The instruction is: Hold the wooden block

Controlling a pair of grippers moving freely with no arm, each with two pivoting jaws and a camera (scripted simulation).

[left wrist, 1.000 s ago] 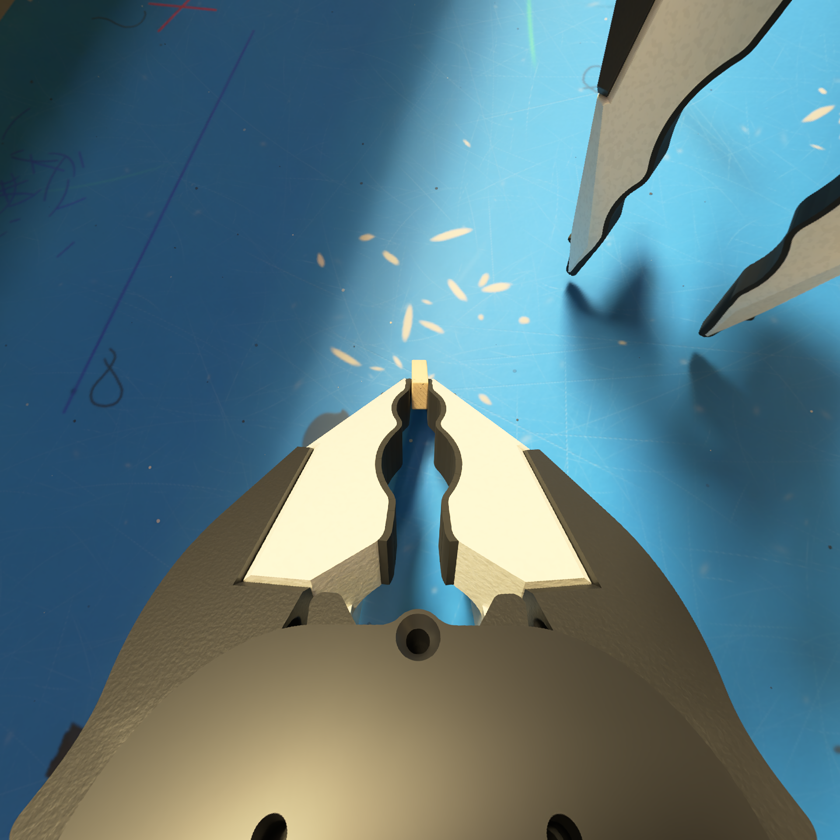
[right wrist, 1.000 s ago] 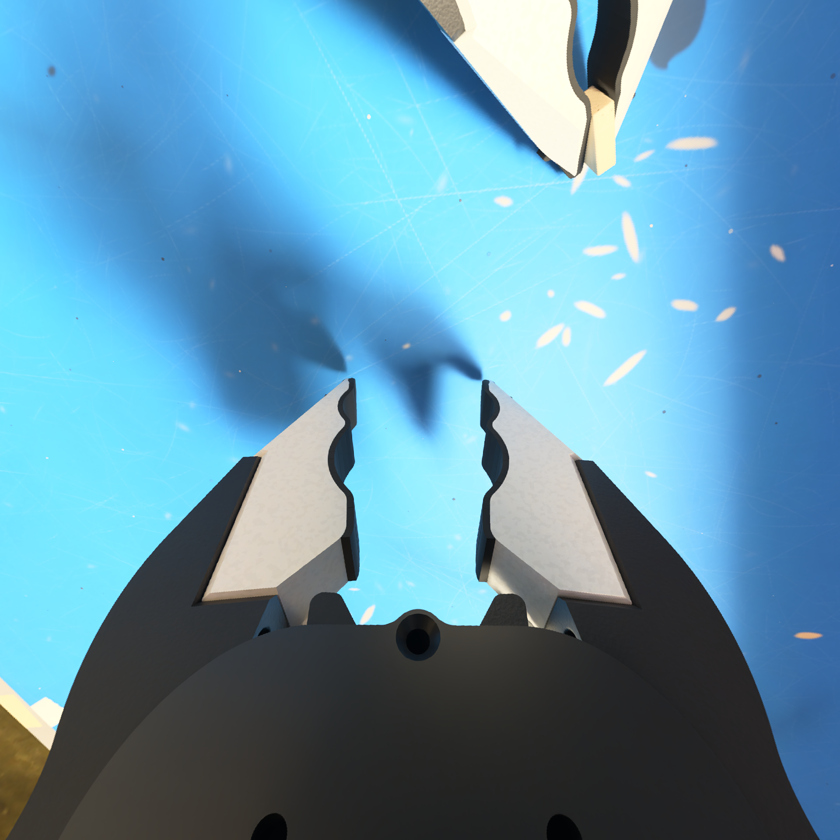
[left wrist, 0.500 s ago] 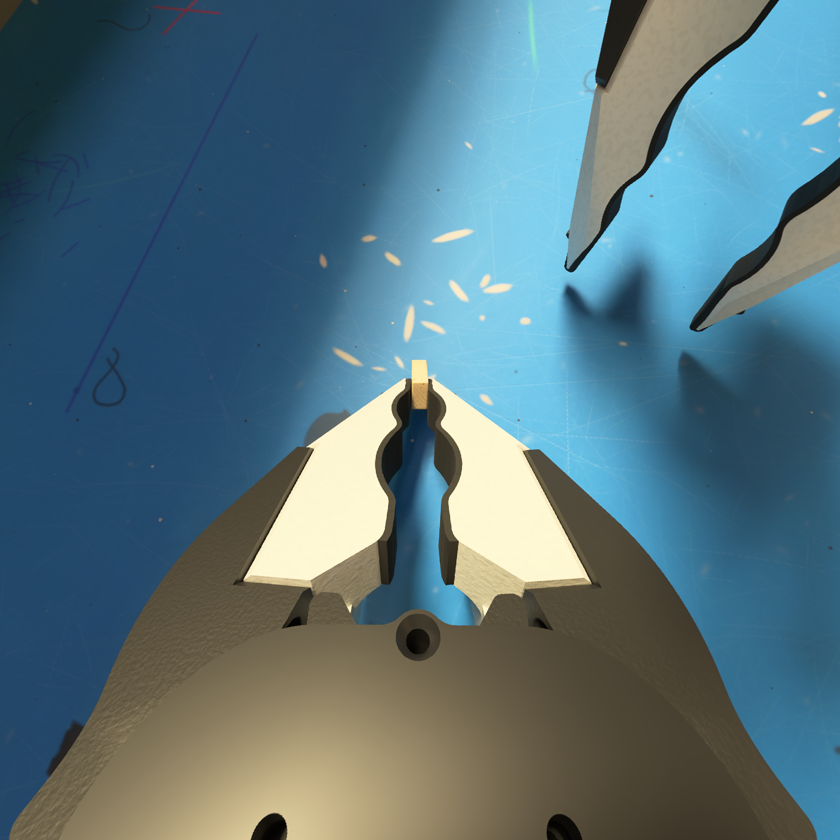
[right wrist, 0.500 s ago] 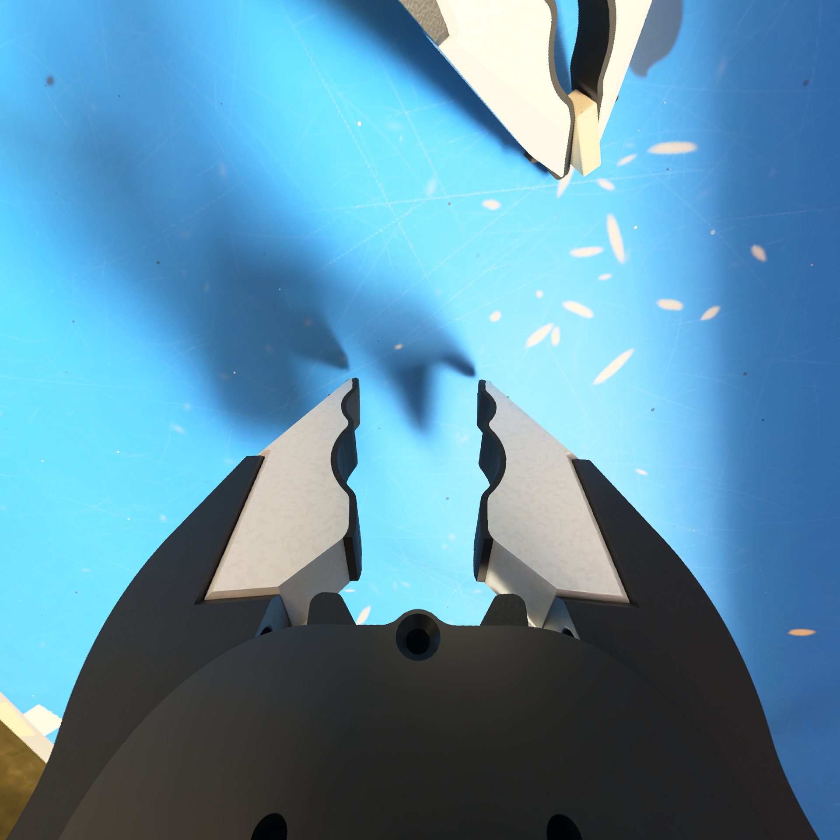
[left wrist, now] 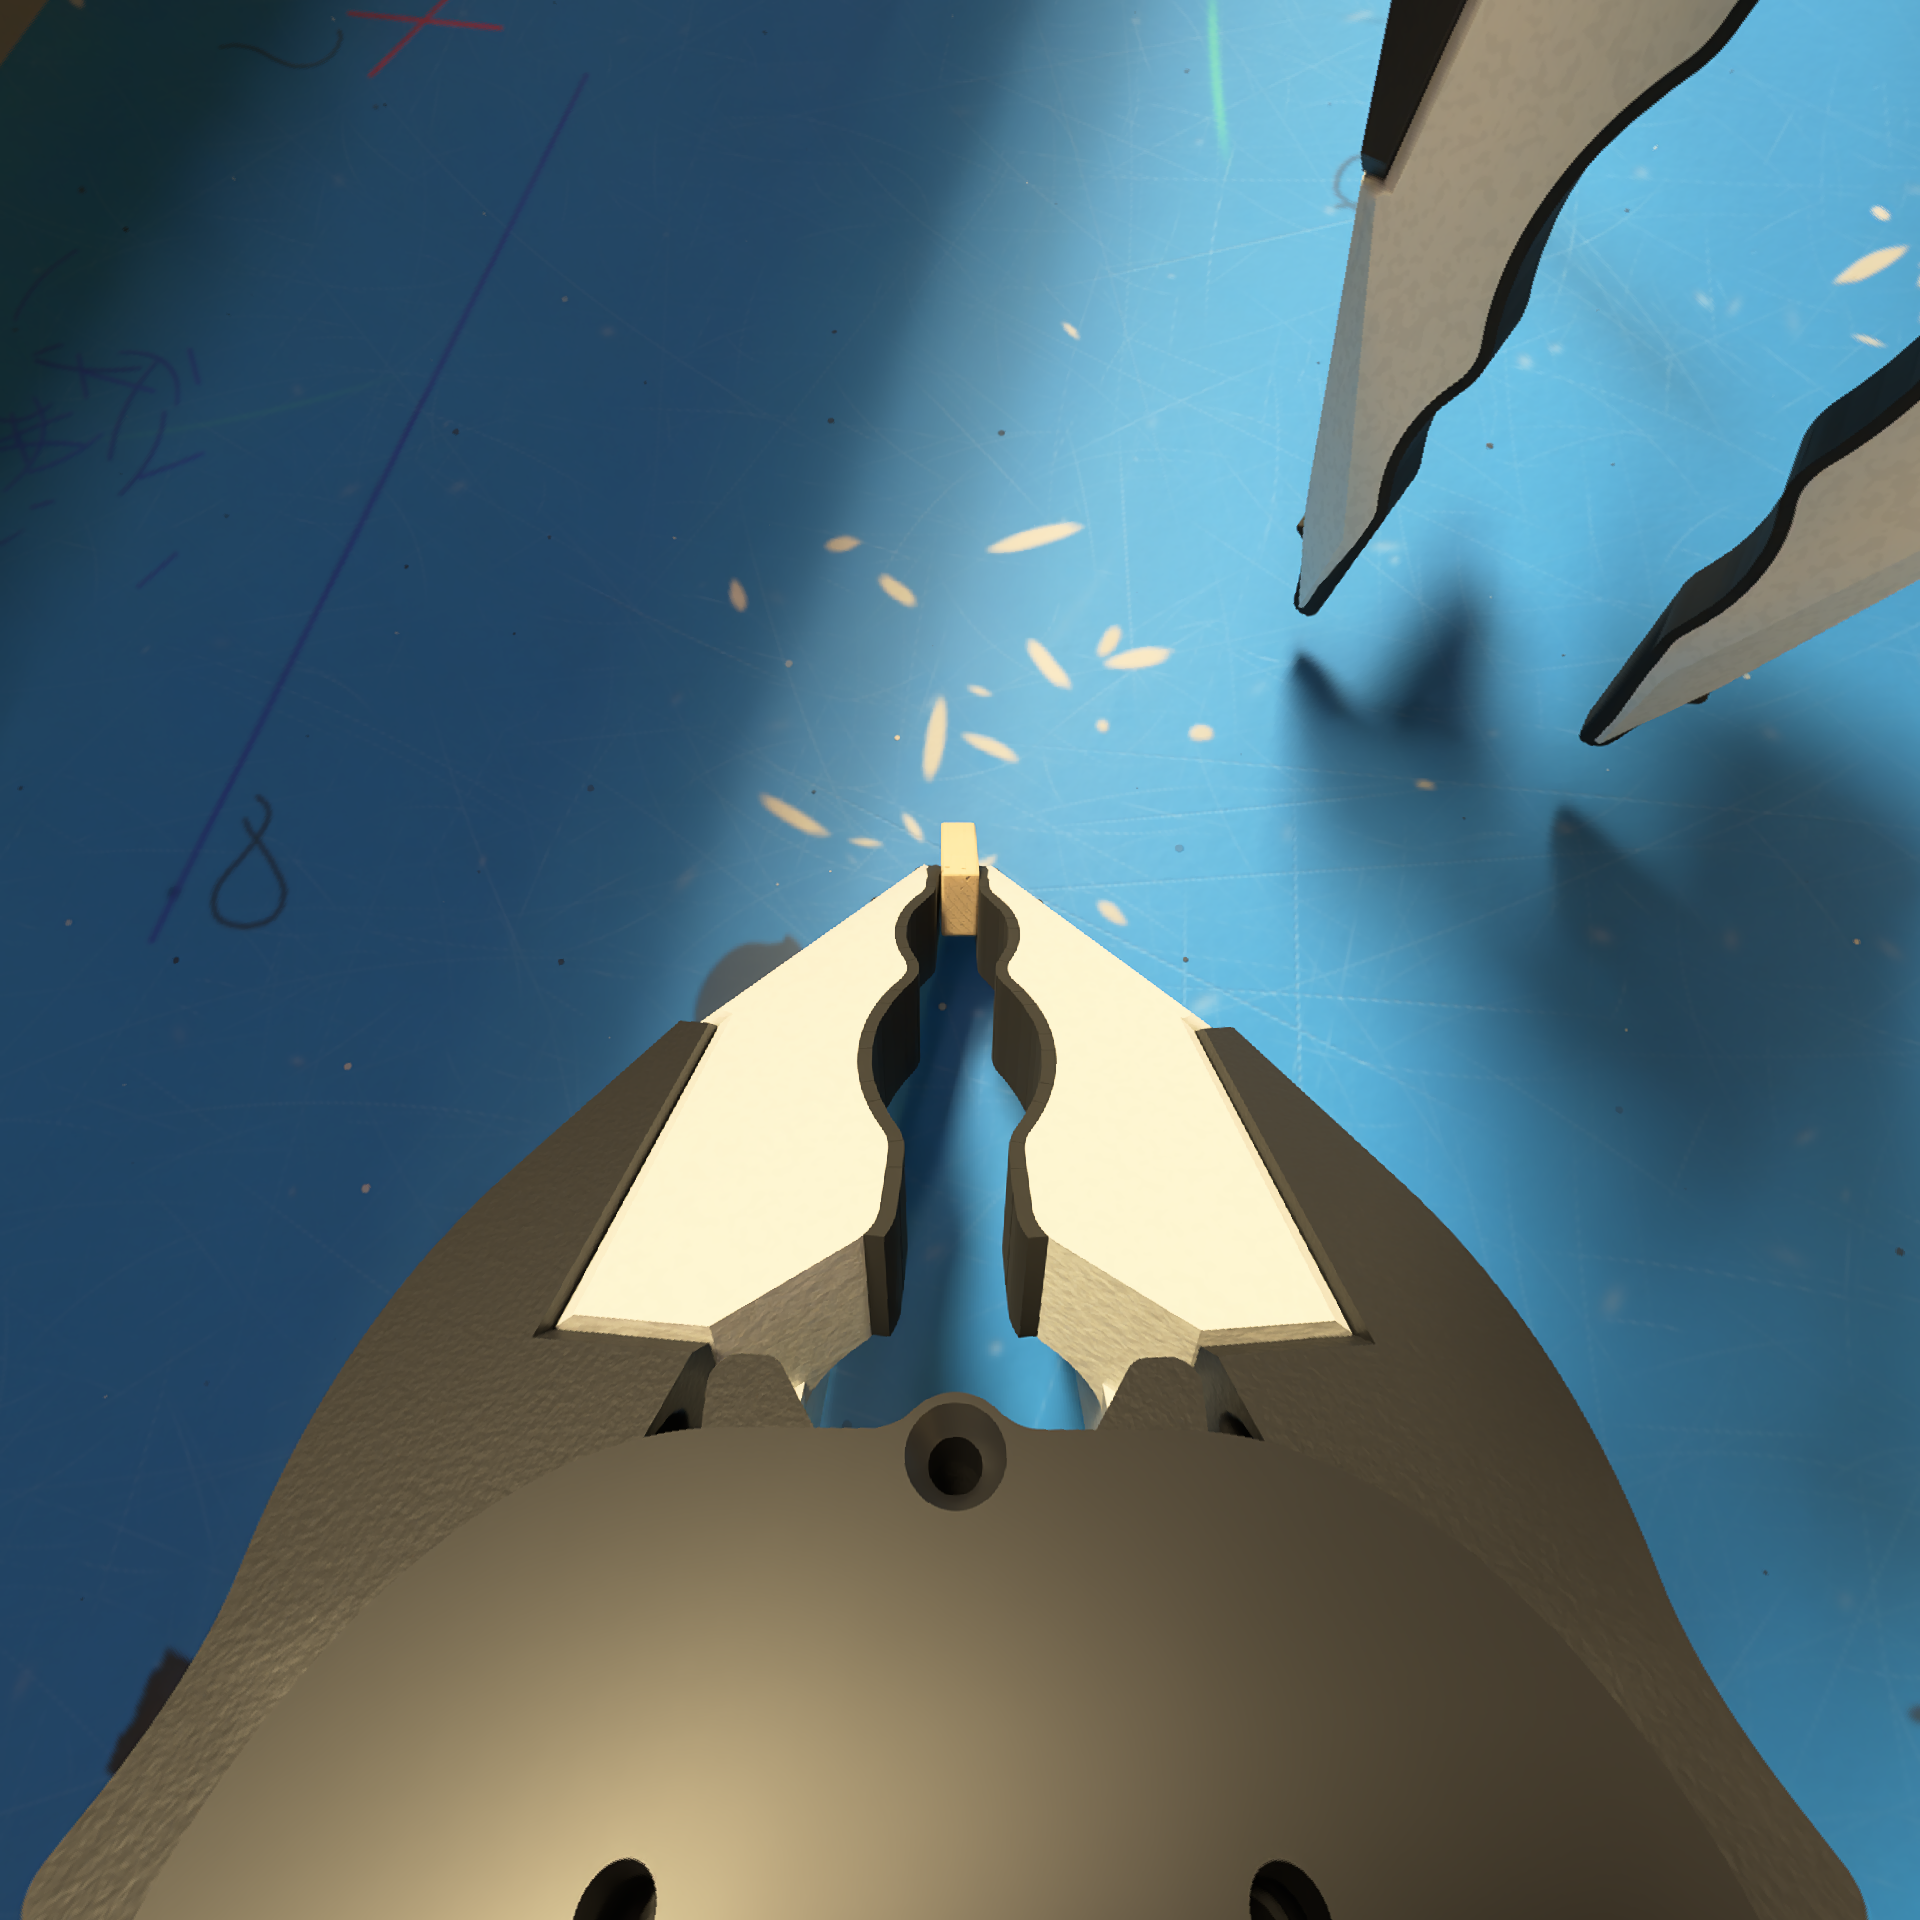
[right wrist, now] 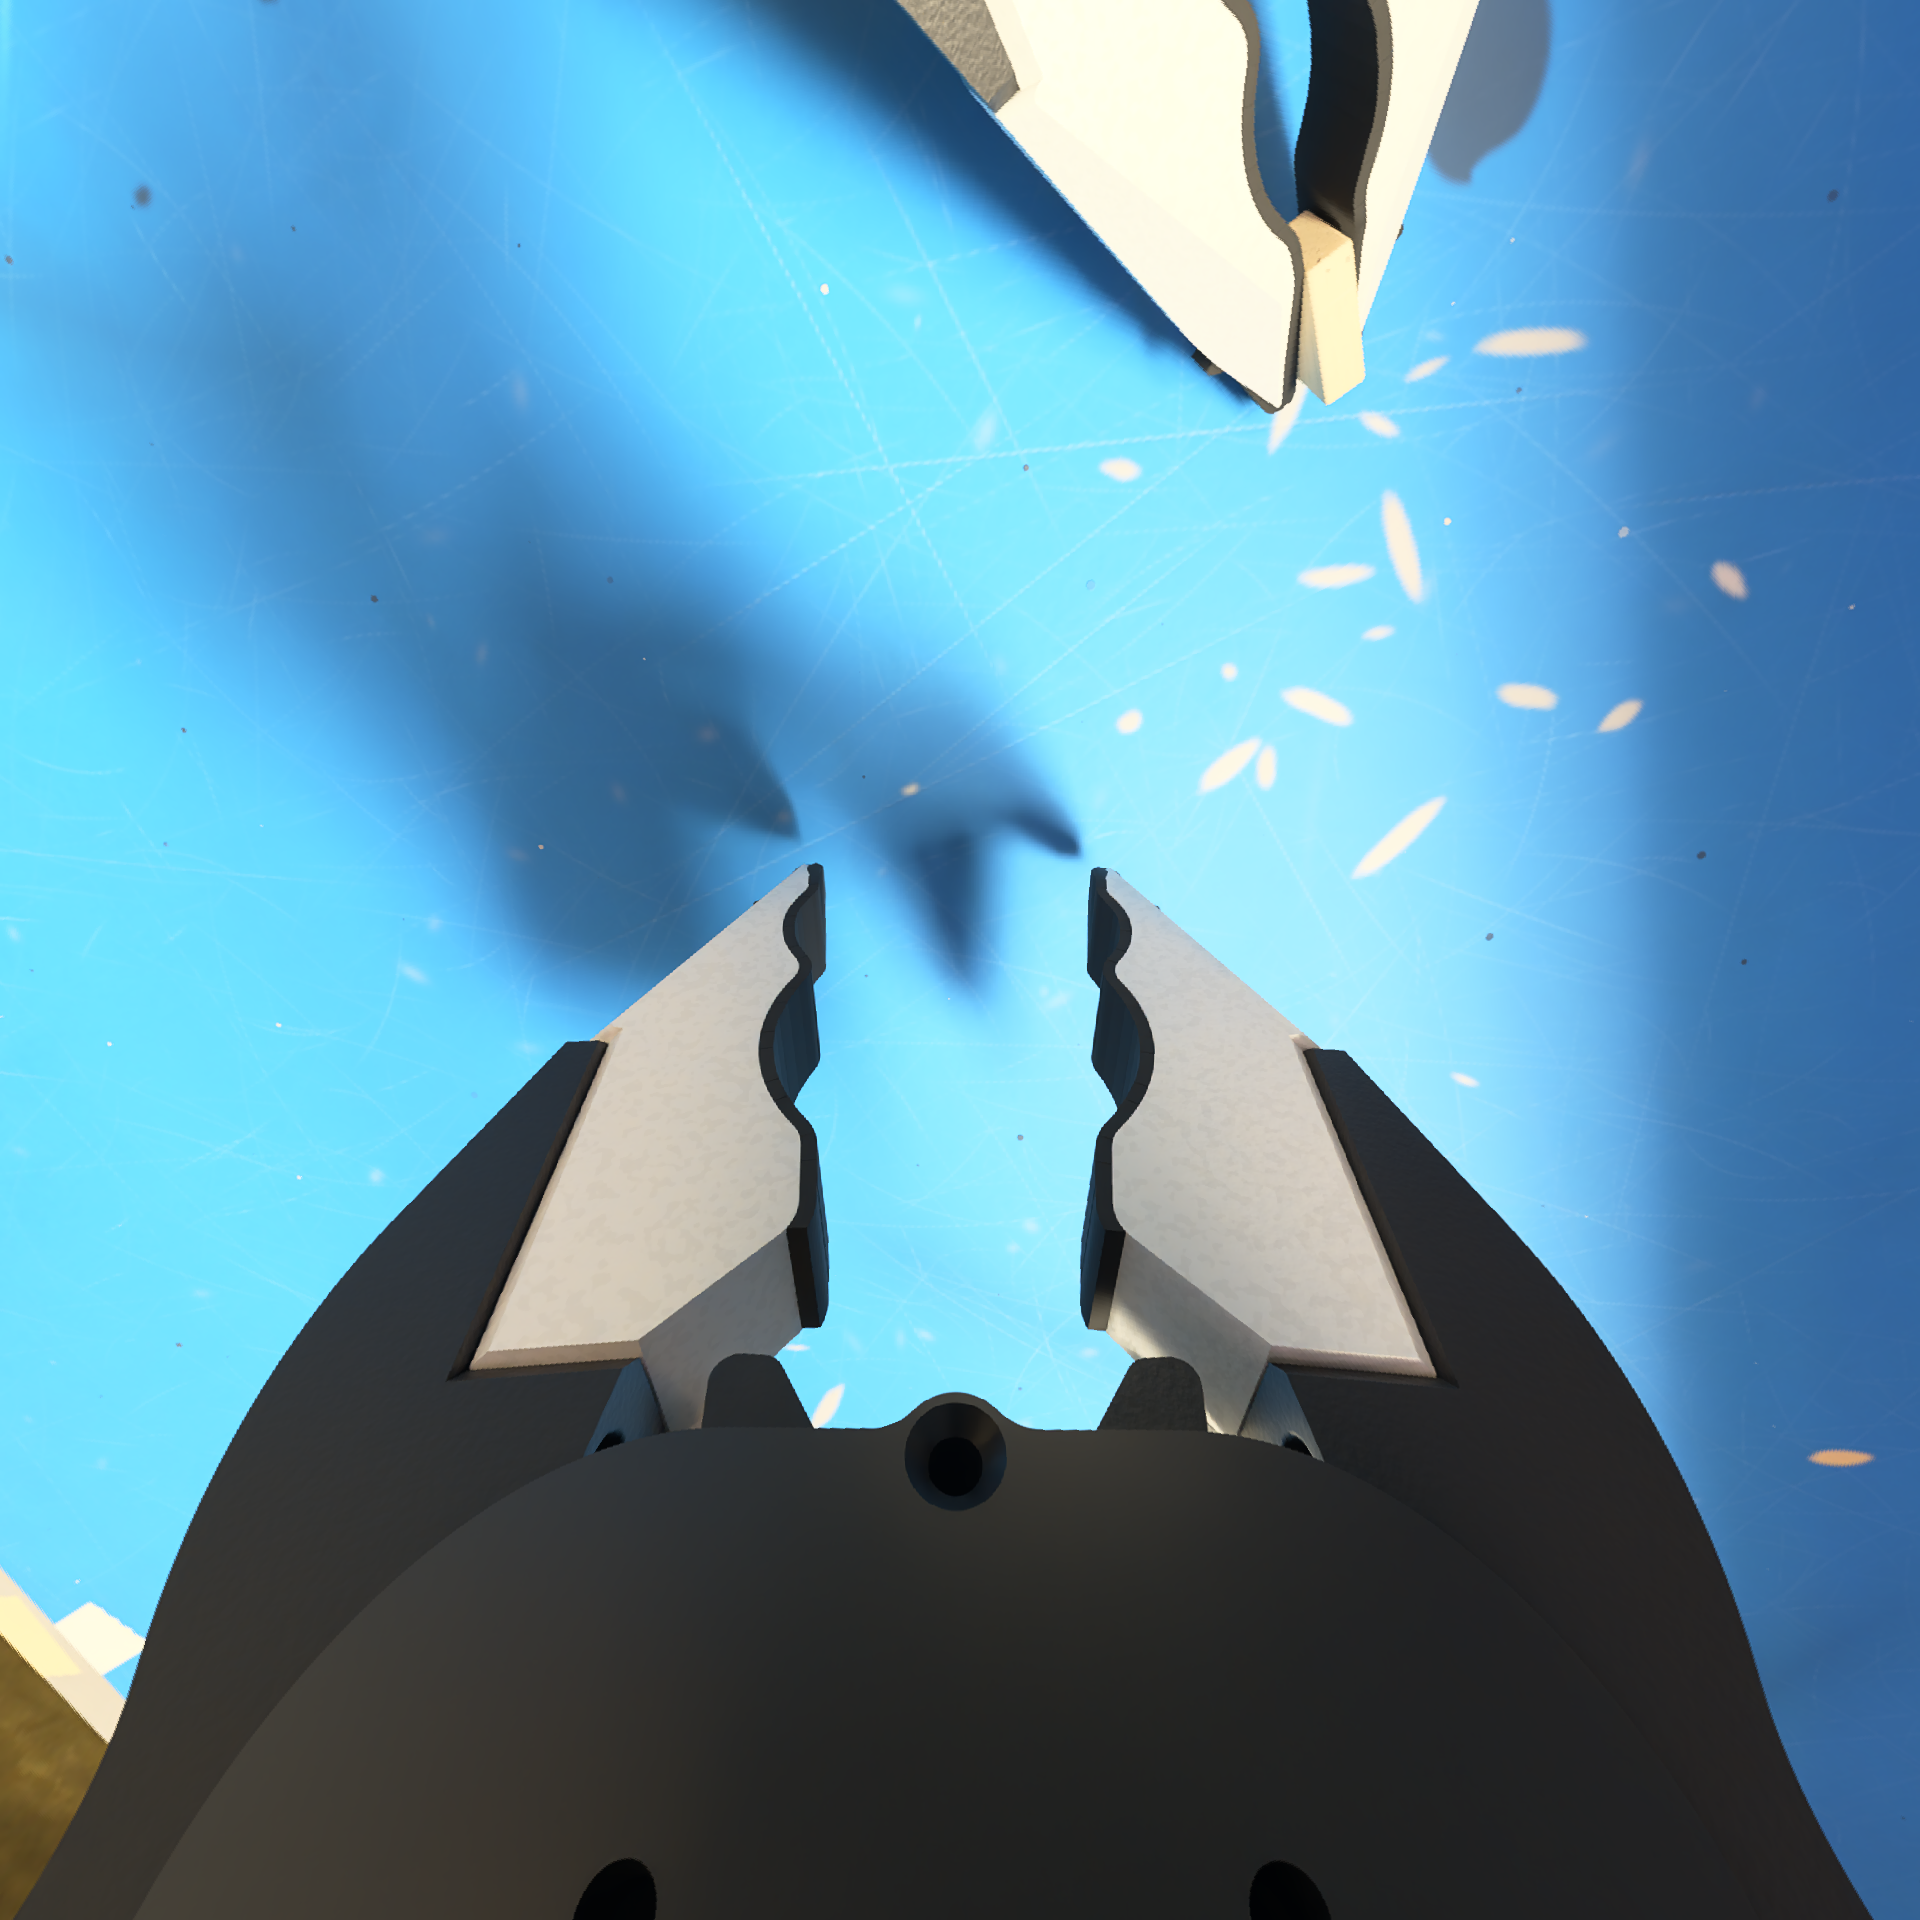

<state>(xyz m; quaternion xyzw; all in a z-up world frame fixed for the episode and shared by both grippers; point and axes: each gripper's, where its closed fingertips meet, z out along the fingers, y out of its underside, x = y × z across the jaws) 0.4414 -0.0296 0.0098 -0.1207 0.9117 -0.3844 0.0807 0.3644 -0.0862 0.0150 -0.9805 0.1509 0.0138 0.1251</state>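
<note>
A small pale wooden block (left wrist: 958, 883) is pinched between the fingertips of my left gripper (left wrist: 958, 871), which is shut on it just above the blue mat. The block sticks out a little past the tips. In the right wrist view the block (right wrist: 1333, 312) shows at the top right, still held by the left gripper (right wrist: 1311, 387). My right gripper (right wrist: 956, 873) is open and empty, some way short of the block. In the left wrist view the right gripper's two fingers (left wrist: 1444, 312) hang at the upper right, apart from the block.
The blue mat (left wrist: 520, 623) is scratched, with pen lines and scribbles at the left. Pale wood chips (left wrist: 1034, 537) lie scattered ahead of the block and in the right wrist view (right wrist: 1397, 836). A tan and white object (right wrist: 52, 1683) shows at the bottom left corner.
The right gripper has drifted slightly, so the held block and left gripper sit a little further left in its view. The left gripper keeps its hold on the block.
</note>
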